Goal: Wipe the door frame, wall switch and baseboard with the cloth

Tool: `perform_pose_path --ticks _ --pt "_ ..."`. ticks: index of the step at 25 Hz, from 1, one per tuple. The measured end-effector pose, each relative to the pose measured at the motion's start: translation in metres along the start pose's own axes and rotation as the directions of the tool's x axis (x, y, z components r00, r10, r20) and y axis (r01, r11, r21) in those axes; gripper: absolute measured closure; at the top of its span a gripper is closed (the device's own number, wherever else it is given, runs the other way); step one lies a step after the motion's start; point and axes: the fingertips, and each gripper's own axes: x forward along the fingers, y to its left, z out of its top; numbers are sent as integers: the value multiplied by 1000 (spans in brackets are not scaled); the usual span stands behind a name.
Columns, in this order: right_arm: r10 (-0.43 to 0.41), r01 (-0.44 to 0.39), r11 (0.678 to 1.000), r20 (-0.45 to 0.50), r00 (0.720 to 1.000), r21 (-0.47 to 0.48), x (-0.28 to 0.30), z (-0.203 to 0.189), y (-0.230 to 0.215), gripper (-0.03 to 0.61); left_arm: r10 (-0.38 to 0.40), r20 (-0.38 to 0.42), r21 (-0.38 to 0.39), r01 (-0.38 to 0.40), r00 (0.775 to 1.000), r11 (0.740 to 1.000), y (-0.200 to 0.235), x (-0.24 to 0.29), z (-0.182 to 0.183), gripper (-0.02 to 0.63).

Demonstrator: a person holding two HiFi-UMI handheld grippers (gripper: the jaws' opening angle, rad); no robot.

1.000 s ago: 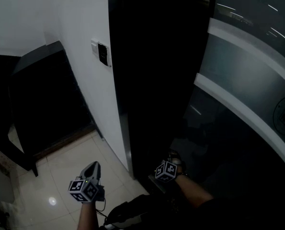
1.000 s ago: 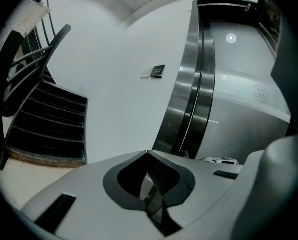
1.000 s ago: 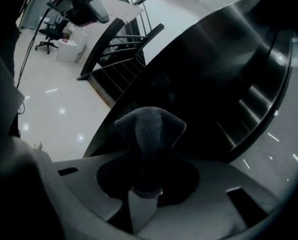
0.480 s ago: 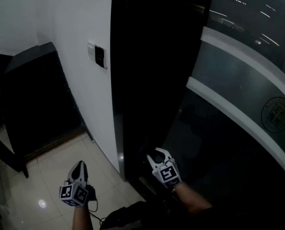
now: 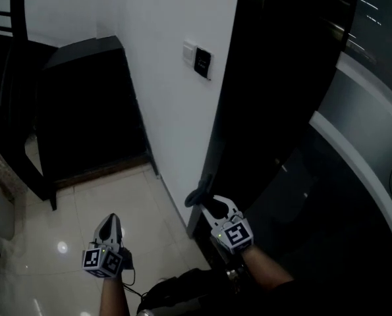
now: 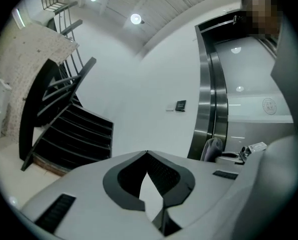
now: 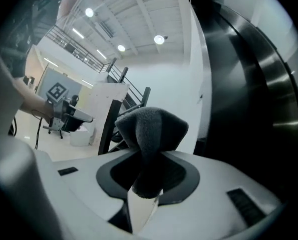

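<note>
Two grippers hang low by the door frame (image 5: 238, 110). The left gripper (image 5: 110, 224), left of the frame above the floor (image 5: 84, 203), has its jaws together, empty. The right gripper (image 5: 217, 206) clamps the dark cloth (image 5: 197, 196) at the frame's lower edge. Farther up, the switch (image 5: 202, 62) sits just left of the frame.

Right gripper (image 7: 147, 156): jaws clamped on the cloth.
Cloth (image 7: 151, 126): dark grey, bunched, bulging above the jaws.
Door frame (image 7: 239, 84): dark, right of the cloth.
Wall (image 7: 181, 84): white, behind.
</note>
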Motion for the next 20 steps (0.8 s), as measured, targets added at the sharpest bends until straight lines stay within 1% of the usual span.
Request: perform_pose_path --ticks 4,6,8,11,14,17,18,20 --pt "62 -63 998 75 995 6 43 35 43 483 108 28 20 -108 994 994 49 -35 16 626" --pt "79 -81 996 78 994 23 56 37 57 483 141 35 53 -143 989 988 64 -48 22 626" --pt "70 -74 996 76 995 52 64 37 65 483 153 55 85 -157 987 984 75 -57 26 626" --pt "42 -49 995 90 995 88 68 41 70 483 168 88 96 -176 982 980 79 -64 34 626" --pt "19 -28 995 86 996 95 66 37 68 483 154 86 123 -164 984 979 75 -66 33 624" --pt "18 -27 993 83 996 113 70 34 68 483 150 88 152 -162 985 975 72 -68 35 624" --pt "20 -30 992 85 996 121 72 33 69 483 155 84 148 -166 984 975 74 -68 35 624" --pt "28 -39 991 86 996 128 78 33 74 483 169 72 116 -177 983 977 83 -71 34 624"
